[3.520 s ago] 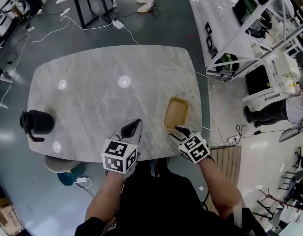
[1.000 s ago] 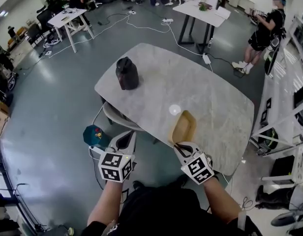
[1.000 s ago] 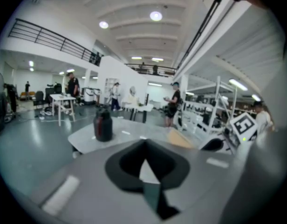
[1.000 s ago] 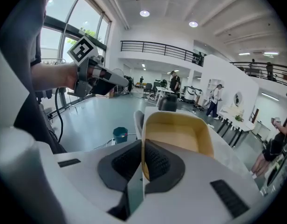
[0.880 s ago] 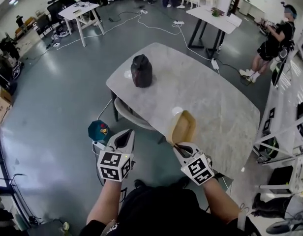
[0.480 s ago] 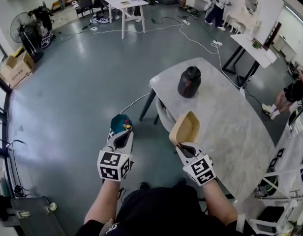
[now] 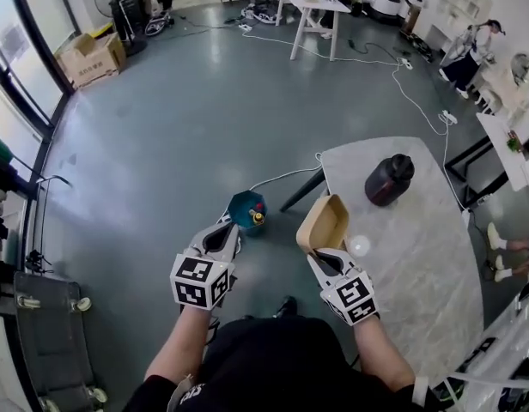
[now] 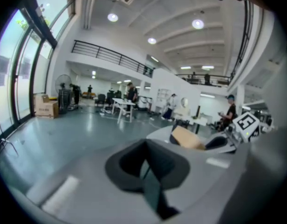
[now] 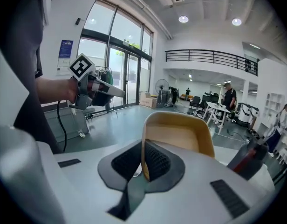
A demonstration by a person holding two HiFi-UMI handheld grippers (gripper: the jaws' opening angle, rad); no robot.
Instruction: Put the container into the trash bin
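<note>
While the container [image 7: 323, 223] was carried, rim pinched by the right gripper [image 7: 316, 252] | left gripper [image 7: 223, 234] fingers closed on nothing | next: lining-up over trash bin [image 7: 247, 209] was needed, then release

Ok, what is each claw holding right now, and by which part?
The right claw pinches the tan container by its near rim wall; the left claw is shut, empty.

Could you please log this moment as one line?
right gripper: shut on container | left gripper: shut, empty | container: held clear of table
</note>
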